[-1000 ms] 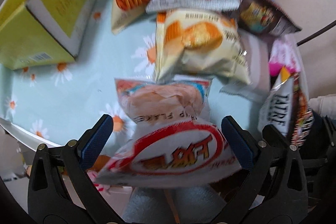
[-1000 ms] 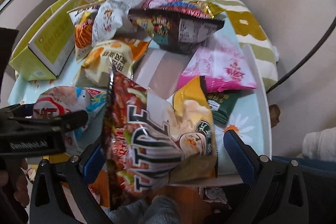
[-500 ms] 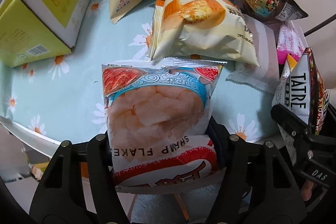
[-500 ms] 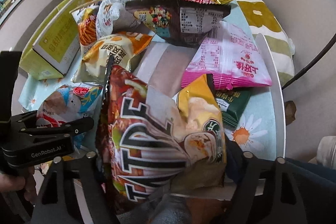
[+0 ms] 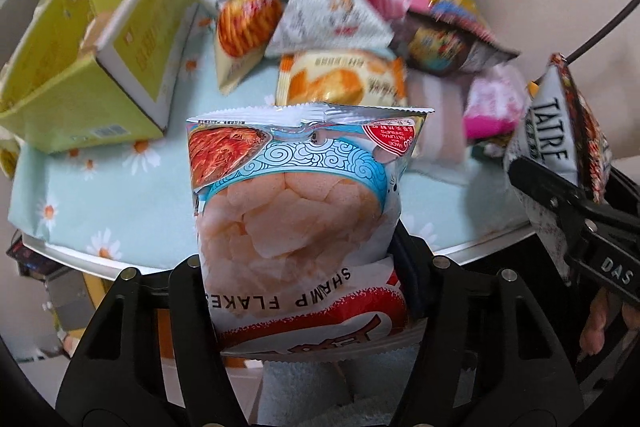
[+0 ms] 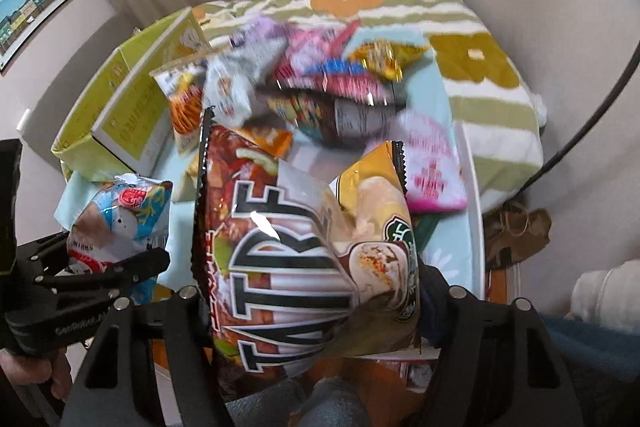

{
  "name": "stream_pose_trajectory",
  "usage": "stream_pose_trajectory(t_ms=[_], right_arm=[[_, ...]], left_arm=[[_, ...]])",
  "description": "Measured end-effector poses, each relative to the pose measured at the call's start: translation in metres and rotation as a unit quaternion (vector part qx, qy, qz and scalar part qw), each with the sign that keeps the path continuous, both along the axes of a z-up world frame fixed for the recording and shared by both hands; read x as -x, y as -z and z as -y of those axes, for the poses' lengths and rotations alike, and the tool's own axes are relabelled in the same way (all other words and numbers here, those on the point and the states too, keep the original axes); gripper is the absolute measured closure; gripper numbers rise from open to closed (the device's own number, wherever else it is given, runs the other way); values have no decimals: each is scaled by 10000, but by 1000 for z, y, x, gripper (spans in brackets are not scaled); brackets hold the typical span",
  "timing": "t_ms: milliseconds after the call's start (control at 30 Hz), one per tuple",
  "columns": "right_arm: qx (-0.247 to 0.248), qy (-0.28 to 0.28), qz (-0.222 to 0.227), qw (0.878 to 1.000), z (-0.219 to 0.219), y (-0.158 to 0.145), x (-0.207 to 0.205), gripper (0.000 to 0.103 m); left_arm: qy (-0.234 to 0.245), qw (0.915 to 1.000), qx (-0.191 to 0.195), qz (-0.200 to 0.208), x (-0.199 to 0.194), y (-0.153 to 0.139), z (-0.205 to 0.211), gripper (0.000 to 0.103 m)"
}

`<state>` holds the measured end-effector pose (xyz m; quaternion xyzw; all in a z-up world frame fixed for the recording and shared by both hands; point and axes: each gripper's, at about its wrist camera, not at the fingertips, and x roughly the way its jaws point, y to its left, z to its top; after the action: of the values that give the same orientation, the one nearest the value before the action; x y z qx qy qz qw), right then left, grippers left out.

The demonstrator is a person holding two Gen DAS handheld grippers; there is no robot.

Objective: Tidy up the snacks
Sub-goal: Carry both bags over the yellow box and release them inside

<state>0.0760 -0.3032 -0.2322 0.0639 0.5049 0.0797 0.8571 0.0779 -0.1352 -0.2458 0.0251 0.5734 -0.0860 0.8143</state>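
My left gripper [image 5: 304, 287] is shut on a shrimp flakes bag [image 5: 296, 203], white with a blue band and red base, held upright above the table's near edge. The bag also shows in the right wrist view [image 6: 120, 223]. My right gripper [image 6: 312, 311] is shut on a brown and yellow chip bag [image 6: 304, 247] with large black letters, lifted off the table; it shows at the right of the left wrist view [image 5: 556, 143]. A pile of several snack bags [image 5: 340, 27] lies on the daisy-print tablecloth [image 5: 120, 195].
An open yellow-green cardboard box [image 5: 92, 67] stands at the table's left. A pink bag [image 6: 432, 167] and a dark bag [image 6: 340, 115] lie at the right. A striped flower-print cushion [image 6: 460, 39] is behind the table. The white table edge [image 5: 80, 255] is close below.
Both grippers closed from open onto their bags, then lifted and drew back from the table. The snack pile now sits farther away in both views.
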Motion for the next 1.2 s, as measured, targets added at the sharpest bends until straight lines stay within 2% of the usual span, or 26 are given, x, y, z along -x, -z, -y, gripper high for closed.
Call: stream_pose_trajectory(t_ms=[133, 367, 500, 700, 900, 1000, 1200], right_arm=[[121, -83, 264, 9995, -9, -28, -11, 35], [109, -228, 770, 9967, -55, -82, -54, 35], [50, -363, 964, 9947, -101, -104, -91, 35], [-43, -407, 1097, 9931, -174, -120, -151, 35], [-78, -324, 991, 9945, -236, -116, -207, 35], [-30, -265, 875, 9958, -254, -108, -227, 35], [-70, -90, 477, 9988, -275, -82, -263, 35]], left_arm=[[-6, 9993, 187, 316, -7, -33, -14, 44], [-154, 9947, 287, 977, -58, -90, -62, 44], [-154, 9913, 237, 1287, -99, -115, -109, 44], [-193, 9892, 116, 1449, -160, -138, -188, 44], [-167, 9916, 41, 1285, -234, -128, -255, 44], [-88, 9938, -9, 1110, -271, -105, -276, 44], [37, 9974, -1, 718, -311, -61, -289, 44]])
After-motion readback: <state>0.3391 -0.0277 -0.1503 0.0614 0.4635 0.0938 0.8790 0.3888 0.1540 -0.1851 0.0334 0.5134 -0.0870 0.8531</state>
